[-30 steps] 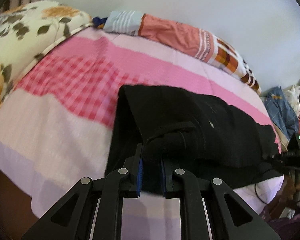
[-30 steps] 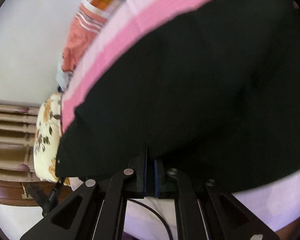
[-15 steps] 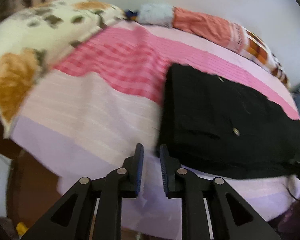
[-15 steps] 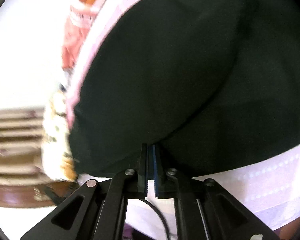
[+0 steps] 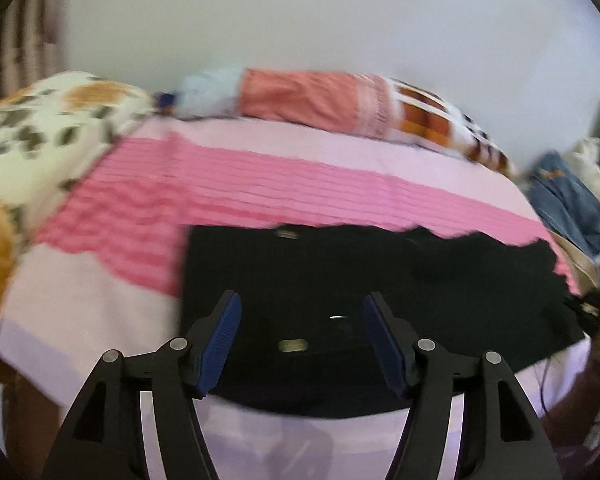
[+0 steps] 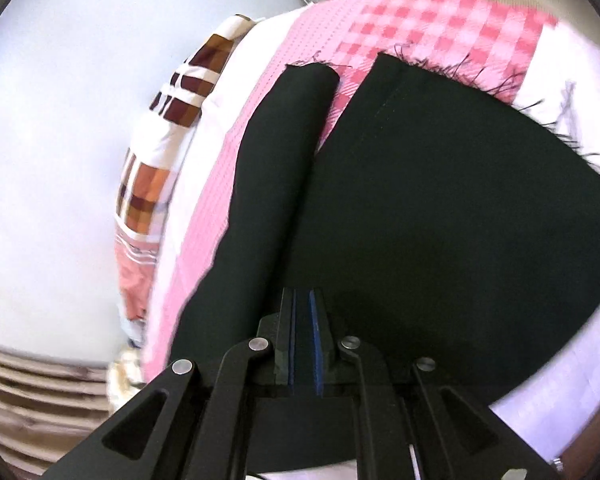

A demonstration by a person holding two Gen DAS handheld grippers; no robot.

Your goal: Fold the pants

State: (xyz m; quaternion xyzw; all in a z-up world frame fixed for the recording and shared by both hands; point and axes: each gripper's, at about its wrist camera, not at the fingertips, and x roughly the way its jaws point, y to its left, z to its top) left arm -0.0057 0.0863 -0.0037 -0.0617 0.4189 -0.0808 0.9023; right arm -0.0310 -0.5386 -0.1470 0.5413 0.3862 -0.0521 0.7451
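Observation:
The black pants (image 5: 372,280) lie on the pink and white bedspread (image 5: 260,172). In the left wrist view my left gripper (image 5: 302,320) is open wide over the near part of the pants, with a metal button between its blue pads. In the right wrist view my right gripper (image 6: 303,320) is nearly shut, with a thin gap between its pads, over the black pants (image 6: 440,208). I cannot tell whether it pinches cloth. Two legs with frayed hems stretch away from it.
A floral pillow (image 5: 28,152) lies at the left of the bed. An orange and checked rolled blanket (image 5: 340,108) runs along the white wall. A pile of clothes, jeans among them (image 5: 568,204), sits at the right. A wooden headboard (image 6: 32,396) shows lower left.
My left gripper let go of the pants, swung left, then came back over them with its jaws open wide. My right gripper's view swung from the pants' body to the leg hems.

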